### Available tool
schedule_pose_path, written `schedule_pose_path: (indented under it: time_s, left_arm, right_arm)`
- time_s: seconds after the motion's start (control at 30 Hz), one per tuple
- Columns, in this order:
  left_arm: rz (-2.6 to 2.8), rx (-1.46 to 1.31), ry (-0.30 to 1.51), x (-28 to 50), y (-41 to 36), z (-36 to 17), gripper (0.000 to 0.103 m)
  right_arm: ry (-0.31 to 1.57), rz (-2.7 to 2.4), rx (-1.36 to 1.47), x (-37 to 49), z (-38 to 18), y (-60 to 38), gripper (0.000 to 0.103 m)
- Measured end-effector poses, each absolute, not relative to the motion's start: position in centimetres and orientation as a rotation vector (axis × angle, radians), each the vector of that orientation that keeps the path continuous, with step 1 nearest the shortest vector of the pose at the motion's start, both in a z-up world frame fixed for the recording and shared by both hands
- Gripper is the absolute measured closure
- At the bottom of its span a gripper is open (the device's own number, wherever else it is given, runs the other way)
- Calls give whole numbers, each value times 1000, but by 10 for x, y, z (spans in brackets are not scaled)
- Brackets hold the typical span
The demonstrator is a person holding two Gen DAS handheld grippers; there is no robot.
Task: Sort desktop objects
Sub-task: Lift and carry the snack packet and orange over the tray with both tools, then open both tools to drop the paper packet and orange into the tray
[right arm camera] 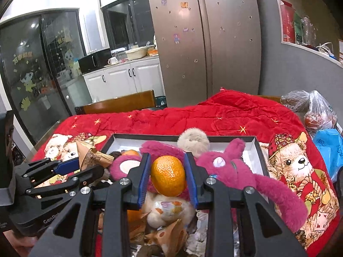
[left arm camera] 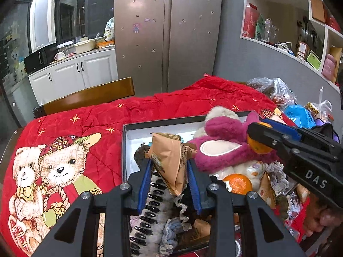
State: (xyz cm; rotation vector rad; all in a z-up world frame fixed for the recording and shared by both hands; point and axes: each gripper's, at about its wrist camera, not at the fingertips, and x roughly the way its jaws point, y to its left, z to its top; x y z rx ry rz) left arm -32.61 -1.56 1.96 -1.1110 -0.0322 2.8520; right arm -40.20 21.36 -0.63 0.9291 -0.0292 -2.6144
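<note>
A dark-rimmed white box point(left arm camera: 126, 141) sits on the red quilt, filled with toys and snacks; it also shows in the right wrist view point(right arm camera: 260, 154). My left gripper point(left arm camera: 170, 165) is shut on a tan snack packet point(left arm camera: 169, 160) and holds it over the box; the left gripper point(right arm camera: 85, 165) and the packet point(right arm camera: 92, 155) also show in the right wrist view. My right gripper point(right arm camera: 167, 176) is shut on an orange point(right arm camera: 168, 175) above a magenta plush toy point(right arm camera: 235, 169). In the left wrist view the right gripper point(left arm camera: 260, 138) holds the orange point(left arm camera: 259, 146) over the plush point(left arm camera: 223, 147).
A second orange point(left arm camera: 238, 183), a beige fluffy ball point(right arm camera: 194, 141), a black comb point(left arm camera: 150, 209) and several small packets lie in the box. Plastic bags point(left arm camera: 278, 92) and a blue bag point(left arm camera: 300, 115) stand at the right. A wooden chair back point(left arm camera: 90, 97) is behind the table.
</note>
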Motion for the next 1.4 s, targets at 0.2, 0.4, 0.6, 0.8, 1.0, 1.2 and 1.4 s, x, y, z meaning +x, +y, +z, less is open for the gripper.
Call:
schedule_pose_path:
  time_s: [0.2,0.4,0.6,0.8,1.0,1.2,1.4]
  left_arm:
    - [2838,-1101,-40,-323,-12,25,69]
    - [2843,-1078,-40,-321,-11,31,69]
    - [2844,-1091,-40,-322,-11,29,69]
    - [2866,-1090,3,-321,-9,31,69]
    - [2888,-1093,-1,-321,-11,33,53]
    - [2859,-1098,-118,-321,-19,35,27]
    - [2643,-1237,-321,-332,-28,20,0]
  right_arm:
    - [-16,-2609,940,-401,-10,210,71]
    - [20,-2628,922,-397,-7,207,71]
    - [22,-2628,923,-398,-6,208,70]
    - [33,-2619,920,-397,-5,206,70]
    - [30,-2622,910,-396,-4,206,69]
    - [-3,-2624,869,-391,6,212,52]
    - [-91,-2617,835,-388,20,224,28]
